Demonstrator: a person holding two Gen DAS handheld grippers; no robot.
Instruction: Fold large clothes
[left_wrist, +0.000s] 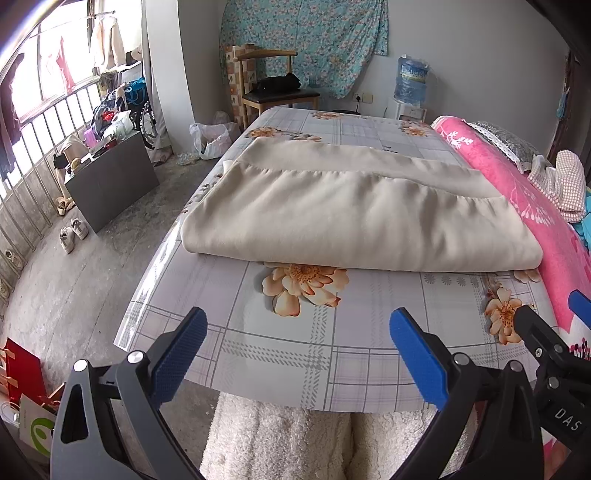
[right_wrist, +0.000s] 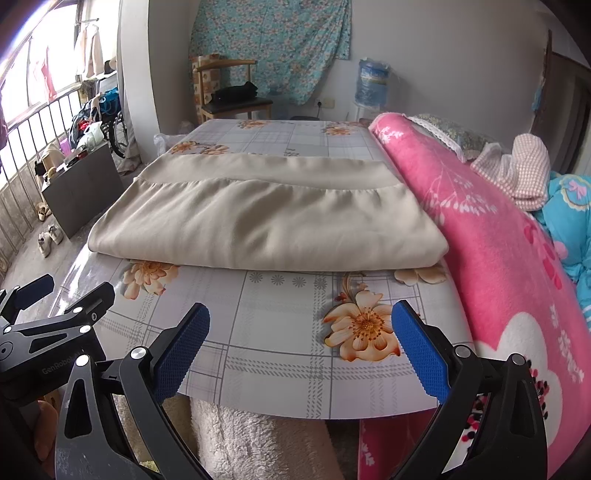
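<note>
Beige cloth (left_wrist: 354, 218) lies folded ahead of my 2 tongs, so it looks finished. Left tongs (left_wrist: 295, 354) and right tongs (right_wrist: 301, 350) hang apart, holding nothing, drawn back over the table (left_wrist: 280, 354).

- Left gripper (left_wrist: 297, 363): black angular arms, silver round rivets, blue dimpled pads (left_wrist: 419, 363).
- Right gripper (right_wrist: 301, 356): same black frame and blue textured pads (right_wrist: 181, 354); white "DAS" lettering on its body.
- "GenRobot" printed faintly on the left gripper's side.
- Person wears fluffy cream fleece (right_wrist: 258, 443).
</note>
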